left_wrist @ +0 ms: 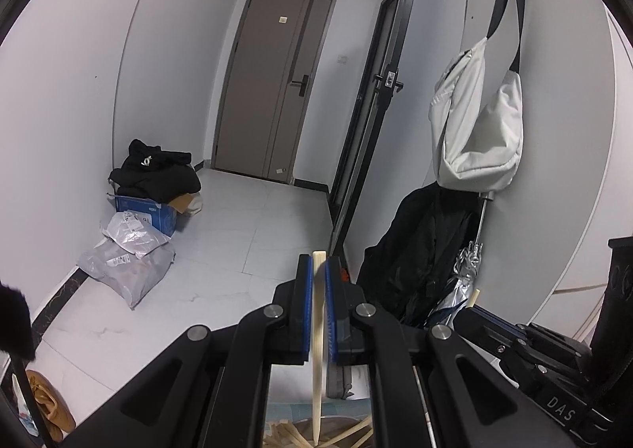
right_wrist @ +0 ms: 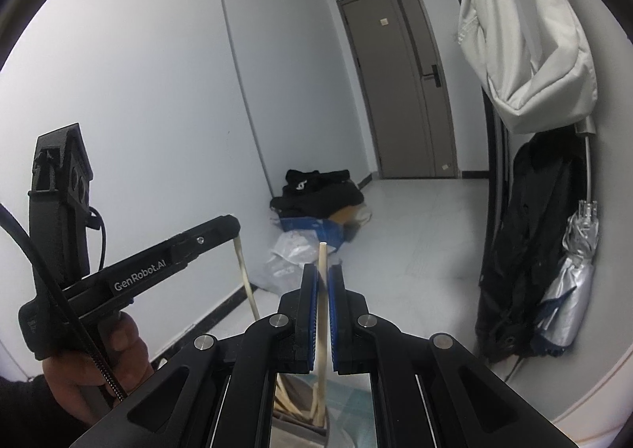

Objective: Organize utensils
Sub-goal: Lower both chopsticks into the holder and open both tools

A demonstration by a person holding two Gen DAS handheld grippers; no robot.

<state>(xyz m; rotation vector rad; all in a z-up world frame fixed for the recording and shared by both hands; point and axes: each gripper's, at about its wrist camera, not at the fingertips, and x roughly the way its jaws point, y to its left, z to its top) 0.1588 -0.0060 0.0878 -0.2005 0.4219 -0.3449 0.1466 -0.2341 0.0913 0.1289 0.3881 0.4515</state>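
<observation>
Right now I am holding both claws raised, pointing level toward the hallway, well above the heap of loose chopsticks (left_wrist: 285, 434) below. My left claw (left_wrist: 319, 270) is pinching one pale chopstick (left_wrist: 319, 349) upright; my right claw (right_wrist: 323, 282) is pinching a second chopstick (right_wrist: 322, 313). Judging by this, I am mid-carry, and next I need to find their holder, which I cannot see.
</observation>
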